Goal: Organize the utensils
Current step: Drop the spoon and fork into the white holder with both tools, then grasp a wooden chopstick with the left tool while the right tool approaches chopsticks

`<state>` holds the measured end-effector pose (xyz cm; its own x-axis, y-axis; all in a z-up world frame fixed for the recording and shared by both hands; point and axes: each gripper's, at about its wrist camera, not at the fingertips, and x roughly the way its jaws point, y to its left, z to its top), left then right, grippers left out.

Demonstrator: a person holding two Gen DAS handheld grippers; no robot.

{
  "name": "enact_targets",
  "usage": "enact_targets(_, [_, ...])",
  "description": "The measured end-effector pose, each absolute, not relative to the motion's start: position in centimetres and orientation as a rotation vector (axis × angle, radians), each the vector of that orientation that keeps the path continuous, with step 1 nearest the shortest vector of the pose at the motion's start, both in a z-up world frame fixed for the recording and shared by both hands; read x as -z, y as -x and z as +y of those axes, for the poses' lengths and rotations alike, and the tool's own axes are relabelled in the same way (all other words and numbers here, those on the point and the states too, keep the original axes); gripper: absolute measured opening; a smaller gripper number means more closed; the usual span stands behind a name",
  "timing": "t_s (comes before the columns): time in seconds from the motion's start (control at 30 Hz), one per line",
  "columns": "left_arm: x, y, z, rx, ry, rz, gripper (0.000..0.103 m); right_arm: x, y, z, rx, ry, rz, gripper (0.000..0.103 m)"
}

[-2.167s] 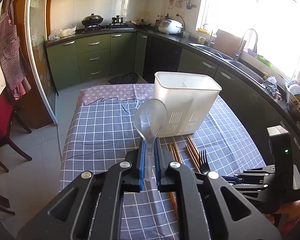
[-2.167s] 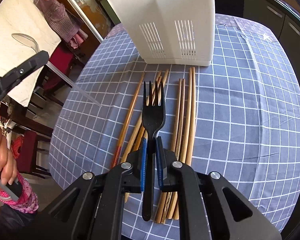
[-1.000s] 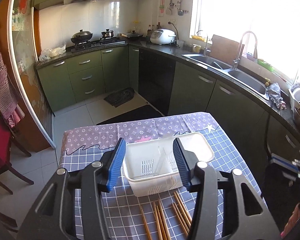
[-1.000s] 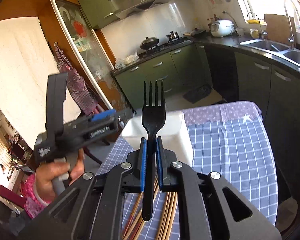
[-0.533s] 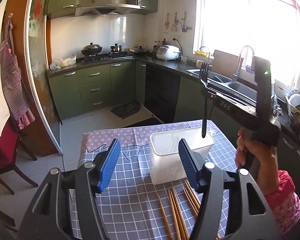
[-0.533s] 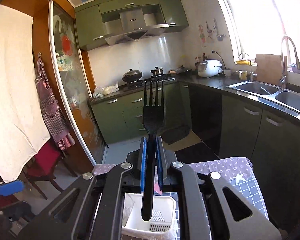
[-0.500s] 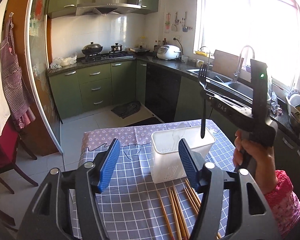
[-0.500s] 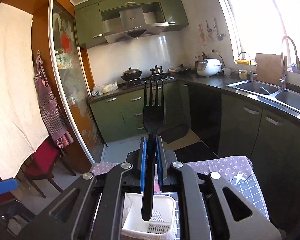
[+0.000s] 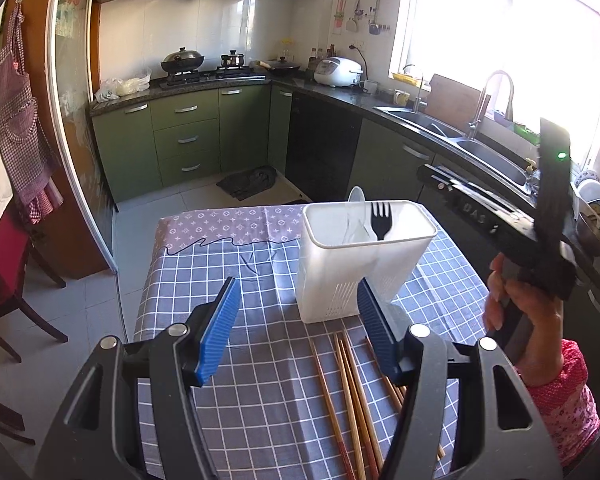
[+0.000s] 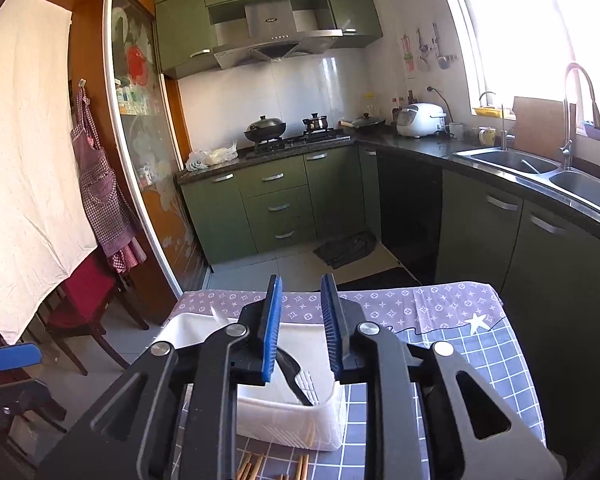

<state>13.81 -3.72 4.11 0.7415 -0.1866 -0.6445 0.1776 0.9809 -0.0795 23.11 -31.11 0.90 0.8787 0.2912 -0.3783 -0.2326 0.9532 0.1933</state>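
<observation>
Ur right gripper point(image 10: 302, 324): jaws just been opening, nothing between.
Black plastic fork point(image 9: 381, 220): in white slotted plastic caddy point(image 9: 340, 280), handle hidden.
Ur left gripper point(image 9: 296, 332): spread, empty.
Wooden chopsticks point(image 9: 352, 396): on table point(image 9: 228, 272), ends cut off.

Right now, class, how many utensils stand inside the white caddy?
2. A clear spoon leans at the back of the white caddy, and a black fork stands beside it, tines up. Others could be hidden below the rim.

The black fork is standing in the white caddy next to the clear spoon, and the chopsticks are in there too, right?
Not quite. The black fork and clear spoon do stand in the white caddy, but the chopsticks lie on the tablecloth in front of it, as the left wrist view shows.
</observation>
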Motion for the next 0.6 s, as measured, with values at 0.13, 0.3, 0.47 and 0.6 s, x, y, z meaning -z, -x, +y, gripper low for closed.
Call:
enact_targets(0.13, [-2.2,-13.7,-4.0,0.205,0.022,0.782,0.058,-1.5,-18.5,-33.2,-0.244,-0.147,0.437,0.021])
enact_targets(0.3, [2.0,-14.9,-5.3,0.218,0.023,0.949,0.058,2.1,-15.0,-36.2,-0.208,-0.123,0.6,0.027])
enact_targets(0.47, [7.1,-17.3,-6.4,0.203,0.031,1.121,0.058,7.1,-13.6,-39.3,-0.168,-0.126,0.749,0.036])
enact_targets(0.6, [10.2,-18.8,-7.1,0.178,0.02,1.212,0.05,9.5,-13.3,-41.2,-0.161,-0.157,0.808,0.036])
